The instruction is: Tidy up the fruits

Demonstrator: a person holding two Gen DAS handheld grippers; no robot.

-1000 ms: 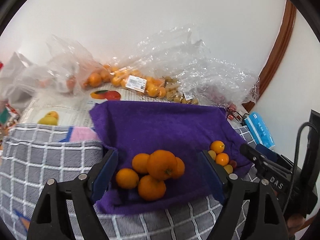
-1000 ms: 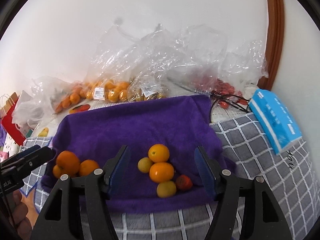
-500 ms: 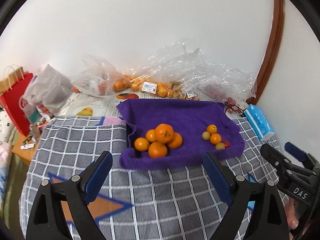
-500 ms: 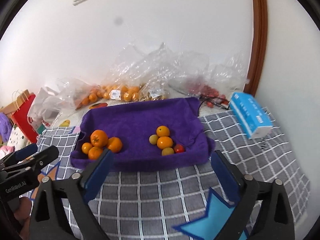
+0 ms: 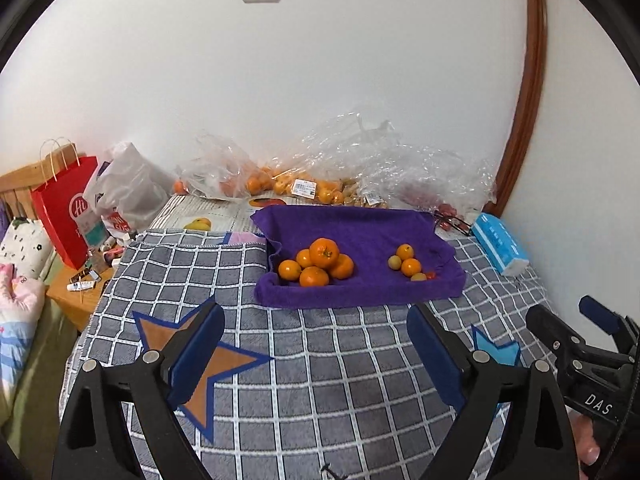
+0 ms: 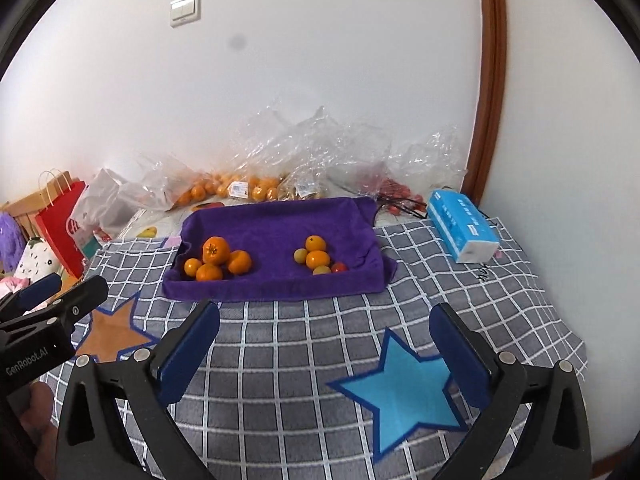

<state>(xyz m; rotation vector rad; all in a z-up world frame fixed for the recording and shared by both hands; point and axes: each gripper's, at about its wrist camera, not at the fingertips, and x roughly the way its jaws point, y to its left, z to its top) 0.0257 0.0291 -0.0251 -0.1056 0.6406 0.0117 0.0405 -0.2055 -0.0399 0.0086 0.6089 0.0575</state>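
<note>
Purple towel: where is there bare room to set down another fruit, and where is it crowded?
On the purple towel, the middle strip between the pile of oranges and the small mixed fruit cluster is bare, as is the back half toward the plastic bags. The front corners are crowded. The checked blanket in front is also free.

Lying on the bed: grey checked blanket bearing a blue star; blue tissue pack sitting near the wall, red paper bag standing alongside.
</note>
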